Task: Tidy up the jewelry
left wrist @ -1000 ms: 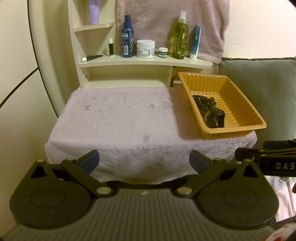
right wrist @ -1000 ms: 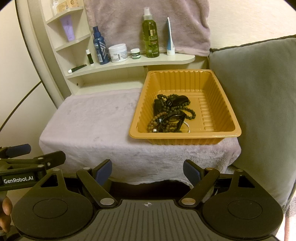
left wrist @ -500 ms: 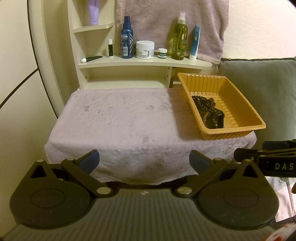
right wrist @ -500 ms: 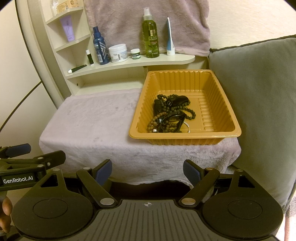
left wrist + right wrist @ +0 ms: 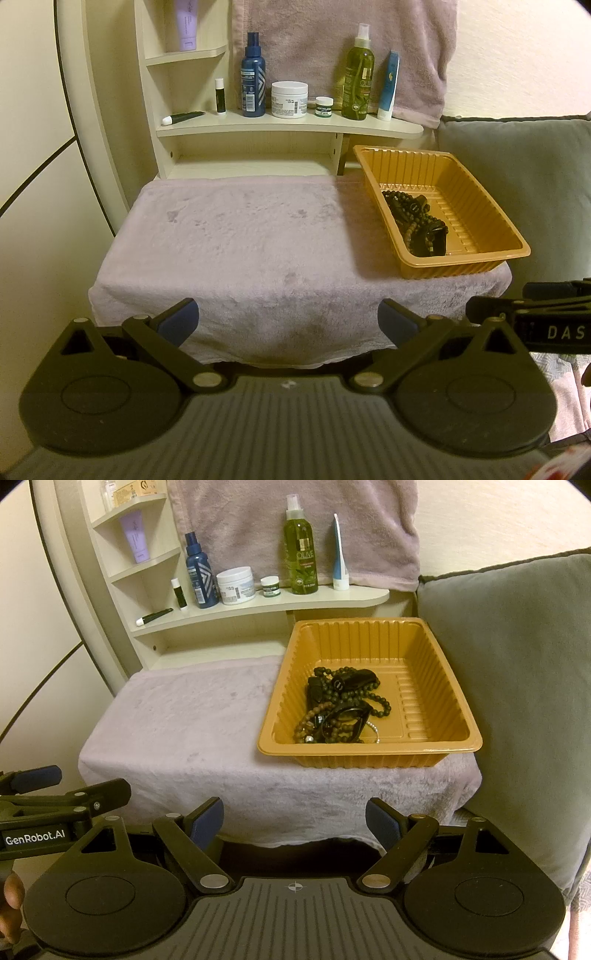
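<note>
Tray (image 5: 369, 751) at towel's (image 5: 240, 240) right edge; left side bare. Both jaws released, empty.

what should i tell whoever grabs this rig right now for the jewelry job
Left tongs: open, empty, short of the towel-covered table.
Right tongs: open, empty, facing the orange tray.
Jewelry: dark bead strands, brown beads and black pieces tangled in one heap in the tray, at the table's right end.
Done: nothing is laid out on the towel.
Left: lift pieces out, separate them, arrange them.
</note>
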